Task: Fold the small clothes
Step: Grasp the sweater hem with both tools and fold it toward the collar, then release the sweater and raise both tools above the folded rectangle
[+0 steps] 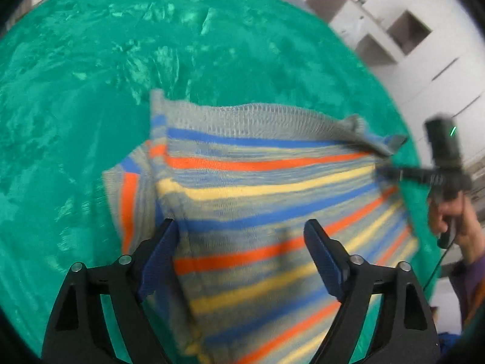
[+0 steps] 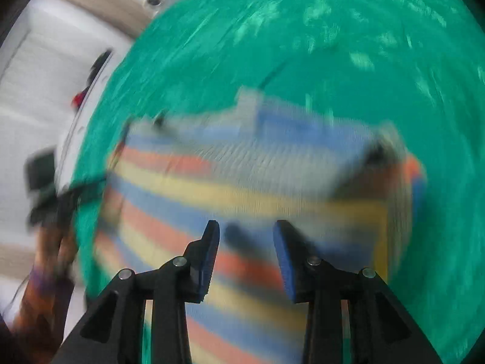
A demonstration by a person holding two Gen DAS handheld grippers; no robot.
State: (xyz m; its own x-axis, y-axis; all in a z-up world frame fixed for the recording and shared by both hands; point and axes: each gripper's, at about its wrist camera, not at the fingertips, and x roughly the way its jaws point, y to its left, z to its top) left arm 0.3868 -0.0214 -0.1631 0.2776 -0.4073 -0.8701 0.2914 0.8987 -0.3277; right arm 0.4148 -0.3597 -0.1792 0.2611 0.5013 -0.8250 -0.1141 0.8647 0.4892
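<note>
Left hand-held gripper wide open above striped knit garment, gripping nothing, right hand-held gripper part open, empty, garment spread over green-covered counter, no legible writing

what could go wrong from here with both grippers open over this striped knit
Both views are motion-blurred, so fast hands may scatter the fold. The left gripper and right gripper hang open over the striped sweater, holding nothing; the folded-over sleeve could slip loose. The wrinkled green cloth beneath might drag along.
</note>
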